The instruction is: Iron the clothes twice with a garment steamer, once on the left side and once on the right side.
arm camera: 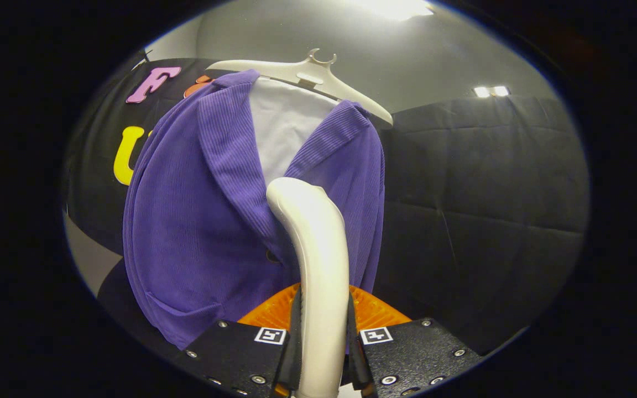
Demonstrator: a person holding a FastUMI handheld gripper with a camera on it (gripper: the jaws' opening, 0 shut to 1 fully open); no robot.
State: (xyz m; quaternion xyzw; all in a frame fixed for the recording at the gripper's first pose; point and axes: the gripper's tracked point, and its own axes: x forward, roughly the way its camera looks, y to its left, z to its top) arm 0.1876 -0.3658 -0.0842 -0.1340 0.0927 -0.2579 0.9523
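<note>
A purple ribbed jacket (197, 232) hangs over a white lining on a cream hanger (307, 74), straight ahead of me. My gripper (323, 337) is shut on the white handle of the garment steamer (318, 249), both fingers pressing its sides. The handle rises between the fingers and curves forward toward the jacket's front, near the lapels and a dark button. The steamer's head is hidden behind the handle's bend, so I cannot tell whether it touches the cloth.
The black quilted booth wall (479, 204) stands behind and to the right of the jacket. A pale floor patch (89, 257) shows low on the left. Ceiling lights (490, 91) glow above.
</note>
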